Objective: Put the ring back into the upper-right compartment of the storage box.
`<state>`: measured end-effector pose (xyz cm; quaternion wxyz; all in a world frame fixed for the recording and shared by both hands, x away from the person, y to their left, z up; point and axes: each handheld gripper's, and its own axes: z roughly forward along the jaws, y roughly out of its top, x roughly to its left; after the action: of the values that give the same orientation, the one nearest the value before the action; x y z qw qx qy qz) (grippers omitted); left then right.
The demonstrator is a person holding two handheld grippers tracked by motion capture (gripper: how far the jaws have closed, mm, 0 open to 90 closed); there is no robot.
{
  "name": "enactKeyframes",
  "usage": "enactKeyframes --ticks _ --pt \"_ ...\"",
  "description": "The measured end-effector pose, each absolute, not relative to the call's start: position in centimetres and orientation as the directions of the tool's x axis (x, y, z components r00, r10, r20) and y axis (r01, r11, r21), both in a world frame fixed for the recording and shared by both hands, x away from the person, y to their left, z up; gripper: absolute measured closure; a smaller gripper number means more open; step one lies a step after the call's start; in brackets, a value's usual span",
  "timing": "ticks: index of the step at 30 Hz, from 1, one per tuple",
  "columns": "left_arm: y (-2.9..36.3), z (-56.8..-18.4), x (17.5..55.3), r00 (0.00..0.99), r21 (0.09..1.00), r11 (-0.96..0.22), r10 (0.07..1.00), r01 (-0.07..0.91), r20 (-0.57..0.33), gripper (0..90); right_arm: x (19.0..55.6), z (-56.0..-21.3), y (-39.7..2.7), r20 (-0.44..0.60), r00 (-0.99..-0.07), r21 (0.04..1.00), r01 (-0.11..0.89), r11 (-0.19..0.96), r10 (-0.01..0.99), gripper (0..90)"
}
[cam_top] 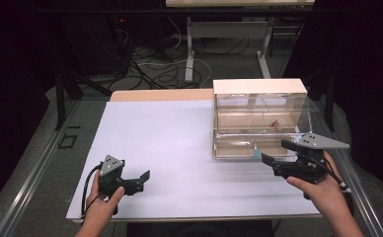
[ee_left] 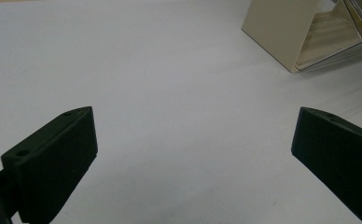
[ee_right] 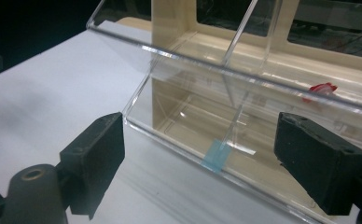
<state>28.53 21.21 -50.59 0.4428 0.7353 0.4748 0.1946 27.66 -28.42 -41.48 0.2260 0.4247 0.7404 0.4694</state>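
Observation:
A clear plastic box [cam_top: 258,86] with a cream frame and top stands at the right of the white sheet [cam_top: 170,143]. A small red thing [cam_top: 274,123] lies in its upper compartment. A blue tab [cam_top: 256,152] sits on the front of the lower clear compartment. My right gripper [cam_top: 277,152] is open just in front of that lower part, and the blue tab [ee_right: 215,156] shows between its jaws, untouched. The red thing [ee_right: 323,88] lies behind the clear wall [ee_right: 193,60]. My left gripper [cam_top: 139,181] is open over the bare sheet at the front left, nothing between its jaws.
The sheet covers a wooden table whose edge [cam_top: 160,95] shows at the back. Beyond it are floor cables [cam_top: 165,69] and another desk's legs [cam_top: 189,49]. In the left gripper view the box's cream side [ee_left: 281,32] stands far off at the upper right.

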Motion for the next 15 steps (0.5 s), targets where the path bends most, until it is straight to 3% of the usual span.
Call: enactKeyframes --ticks 3,7,15 --pt "21.3 -50.6 28.5 0.476 0.836 -0.164 0.871 0.523 -0.127 0.3 27.4 -42.1 -28.1 0.039 -0.549 0.878 0.418 0.234 0.835 14.1" --pt "21.3 -50.6 28.5 0.475 0.836 -0.164 0.871 0.524 -0.127 0.2 27.3 -43.2 -27.8 0.018 -0.539 0.878 0.411 0.245 0.842 0.9" --pt "21.3 -50.6 28.5 0.469 0.836 -0.15 0.872 0.528 -0.14 0.3 27.5 -44.9 -28.4 0.028 -0.499 0.881 0.422 0.214 0.866 0.0"
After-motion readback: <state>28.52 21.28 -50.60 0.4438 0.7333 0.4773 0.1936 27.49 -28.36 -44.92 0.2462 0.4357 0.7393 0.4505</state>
